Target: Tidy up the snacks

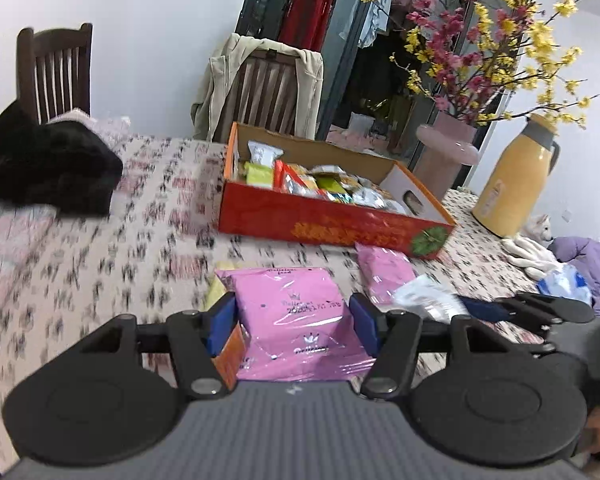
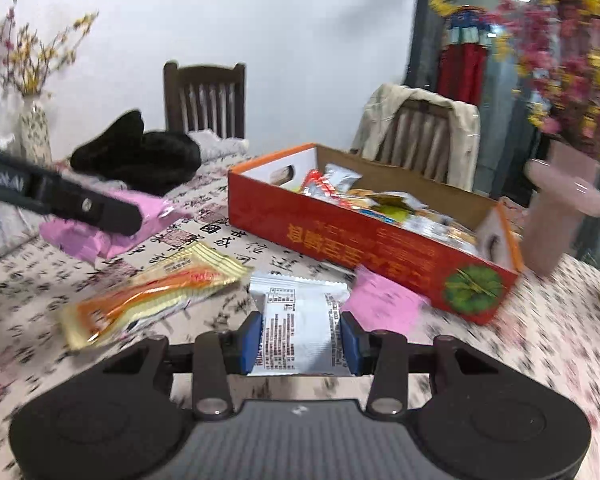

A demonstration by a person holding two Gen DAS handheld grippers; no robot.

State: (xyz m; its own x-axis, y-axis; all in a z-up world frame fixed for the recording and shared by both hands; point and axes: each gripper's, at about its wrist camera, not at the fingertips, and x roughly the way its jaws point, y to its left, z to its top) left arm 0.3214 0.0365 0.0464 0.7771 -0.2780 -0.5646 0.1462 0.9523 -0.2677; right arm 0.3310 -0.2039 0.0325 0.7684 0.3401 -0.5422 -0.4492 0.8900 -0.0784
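Note:
My left gripper is shut on a pink snack packet and holds it above the table in front of the red cardboard box, which holds several snack packets. My right gripper is shut on a white and silver snack packet. In the right wrist view the left gripper shows at the left with the pink packet. An orange and gold packet and a second pink packet lie on the table by the box.
The table has a patterned cloth. A black garment lies at the left. A pink vase with flowers and a yellow thermos stand to the right of the box. Two chairs stand behind.

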